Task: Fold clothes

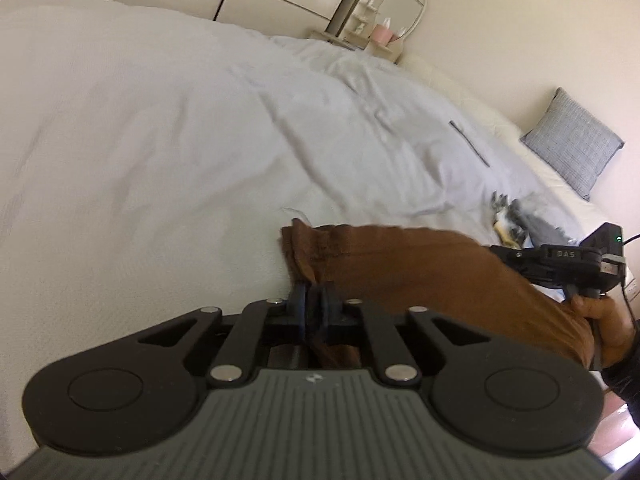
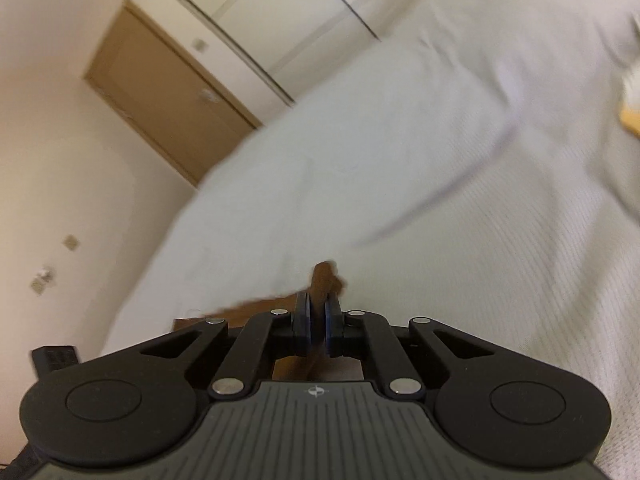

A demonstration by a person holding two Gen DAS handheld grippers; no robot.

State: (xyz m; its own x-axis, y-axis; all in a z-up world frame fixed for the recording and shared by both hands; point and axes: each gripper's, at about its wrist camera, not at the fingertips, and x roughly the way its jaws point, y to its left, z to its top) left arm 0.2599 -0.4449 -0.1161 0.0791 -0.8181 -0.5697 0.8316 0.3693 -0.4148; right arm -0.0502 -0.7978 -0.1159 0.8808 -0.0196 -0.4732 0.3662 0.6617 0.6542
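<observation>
The left wrist view shows the most. The brown soft cloth garment [image 1: 420, 272] lies on the wide bed with a pale blue-white cover [image 1: 180, 128], near its front edge. The left tongs [image 1: 314, 308] are clenched on one bunched corner of the brown cloth, and the cloth runs down between the blue pads [image 1: 301, 312]. From there the garment stretches to the right, in a long flat band, to the right tongs [image 1: 516, 258]. A hand [image 1: 600, 320] in a dark sleeve holds those black tongs from below. This view also shows a small grey pile of other clothes [image 1: 532, 224] farther back on the bed, a grey square pillow [image 1: 574, 142] by the wall, an oval mirror [image 1: 402, 10] and a pink cup [image 1: 381, 33] on a little shelf.

The right wrist view shows none of those. It shows a brown wooden door [image 2: 160, 92] in a cream wall, and the bed cover [image 2: 400, 160], all a bit blurry. Here the right tongs [image 2: 317, 316] are clenched on the brown cloth too. A small brown tuft [image 2: 326, 276] pokes up past the blue pads [image 2: 331, 318], and more brown cloth trails off to the left below the bed's edge.

The garment looks thin and wrinkled near the left tongs, and smoother in the middle.
</observation>
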